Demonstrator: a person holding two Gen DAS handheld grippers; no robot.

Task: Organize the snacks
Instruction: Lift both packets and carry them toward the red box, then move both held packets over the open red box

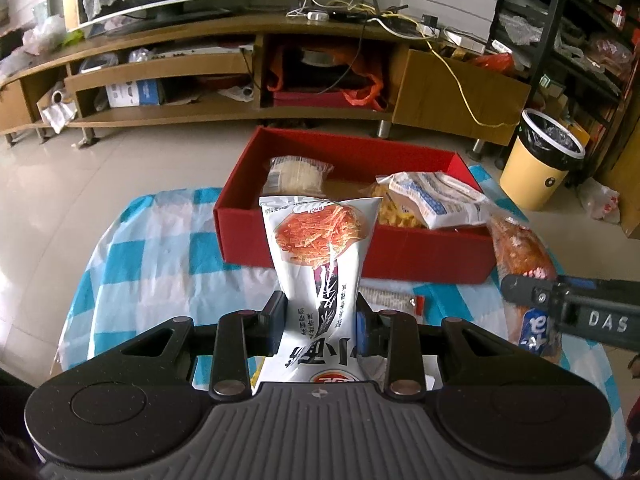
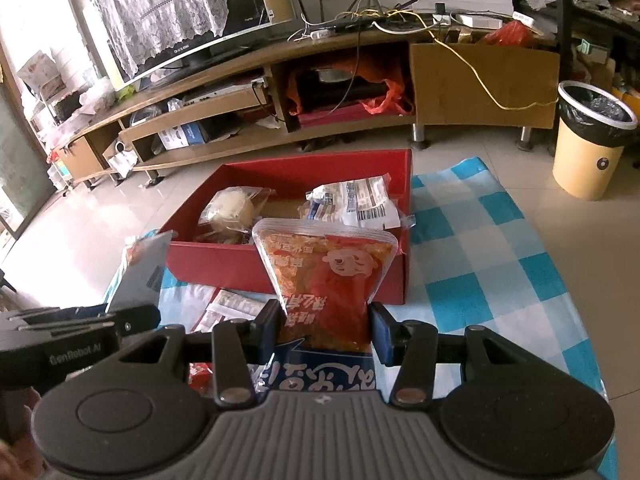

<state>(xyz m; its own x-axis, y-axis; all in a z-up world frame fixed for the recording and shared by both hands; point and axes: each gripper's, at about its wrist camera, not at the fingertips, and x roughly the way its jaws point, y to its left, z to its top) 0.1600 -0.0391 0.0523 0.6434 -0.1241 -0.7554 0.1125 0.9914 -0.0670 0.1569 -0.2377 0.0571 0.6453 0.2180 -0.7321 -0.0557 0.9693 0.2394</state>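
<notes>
"DAS" lettering point(image 1: 608, 323) on right gripper point(image 1: 520, 292); "GenRobot.AI" point(image 2: 74, 357) on left gripper point(image 2: 136, 316)

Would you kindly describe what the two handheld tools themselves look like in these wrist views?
Both the left tool and the right tool share one build: a grey ribbed housing, black rounded shoulders with circular caps, black linkage arms on silver pivot pins, and black block fingers. White lettering marks each side: "DAS" on the right, "GenRobot.AI" on the left. No cables or sleeves show.

Both wrist cameras look steeply down along their fingers, close above the table, sharing the red box point(image 1: 352, 256) point(image 2: 224, 264).
</notes>
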